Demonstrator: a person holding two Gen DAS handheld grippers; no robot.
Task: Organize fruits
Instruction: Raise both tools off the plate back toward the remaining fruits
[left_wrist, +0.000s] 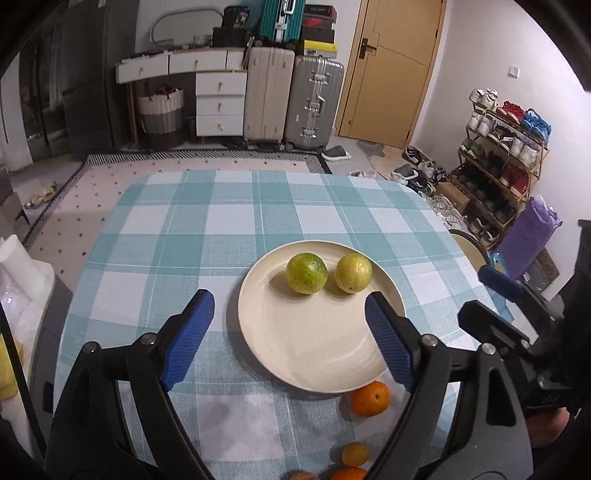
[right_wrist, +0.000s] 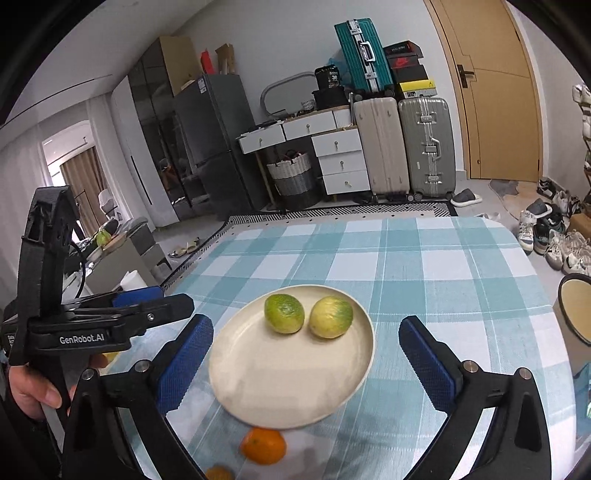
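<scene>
On the plate (left_wrist: 317, 354) sit two green fruits (left_wrist: 306, 273), side by side; an orange (left_wrist: 370, 398) lies on the counter (left_wrist: 177, 236) just beside its near rim. Both claws, left (left_wrist: 291, 332) and right (right_wrist: 306, 363), hang open and empty. Nudged, the orange could roll off.

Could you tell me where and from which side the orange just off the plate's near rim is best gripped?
Probably across the orange's widest middle, coming down from above with the fingers to its left and right. It is round and sits free on the tablecloth, but the plate rim lies close on its far side, leaving little room there. The open right hand-held gripper looks wide enough.
</scene>
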